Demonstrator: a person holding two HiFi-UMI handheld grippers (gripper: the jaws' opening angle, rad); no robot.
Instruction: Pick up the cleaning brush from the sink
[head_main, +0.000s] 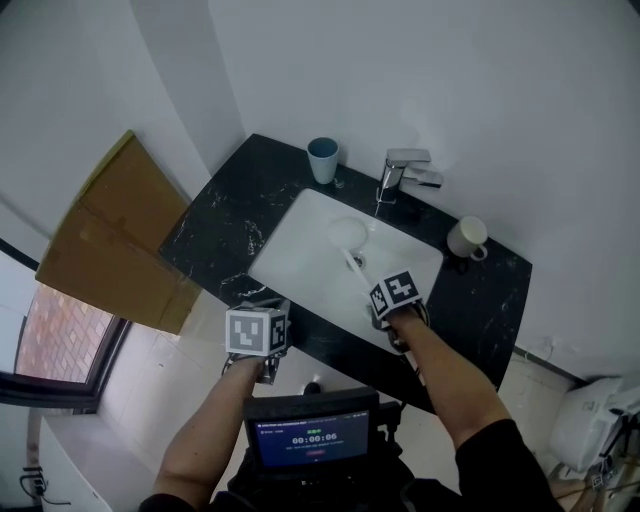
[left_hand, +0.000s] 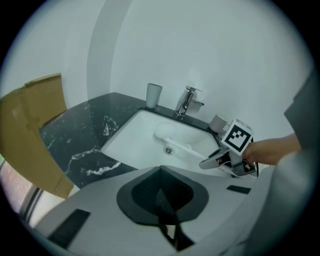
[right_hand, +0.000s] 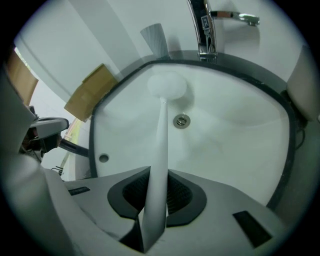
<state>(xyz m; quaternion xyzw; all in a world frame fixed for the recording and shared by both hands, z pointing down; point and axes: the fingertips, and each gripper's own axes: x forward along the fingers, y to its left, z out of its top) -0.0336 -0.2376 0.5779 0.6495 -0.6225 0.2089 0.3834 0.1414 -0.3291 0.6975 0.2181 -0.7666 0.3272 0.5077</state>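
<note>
The white cleaning brush (head_main: 353, 262) slants over the white sink (head_main: 290, 235), its round head (right_hand: 167, 85) near the basin's back and its long handle (right_hand: 160, 145) running toward me. My right gripper (head_main: 370, 292) is shut on the handle's near end; in the right gripper view the handle sits pinched between the dark pads (right_hand: 180, 197). From the left gripper view, the brush (left_hand: 176, 144) and the right gripper (left_hand: 216, 161) show over the basin. My left gripper (head_main: 268, 308) hovers at the counter's front edge, its jaws (left_hand: 162, 200) shut on nothing.
A chrome faucet (head_main: 400, 172) stands behind the basin, a drain (right_hand: 182, 120) in its floor. A blue cup (head_main: 323, 158) and a white mug (head_main: 466, 237) stand on the black marble counter (head_main: 225, 220). Cardboard (head_main: 120, 235) leans at the left. A small screen (head_main: 315, 435) sits below me.
</note>
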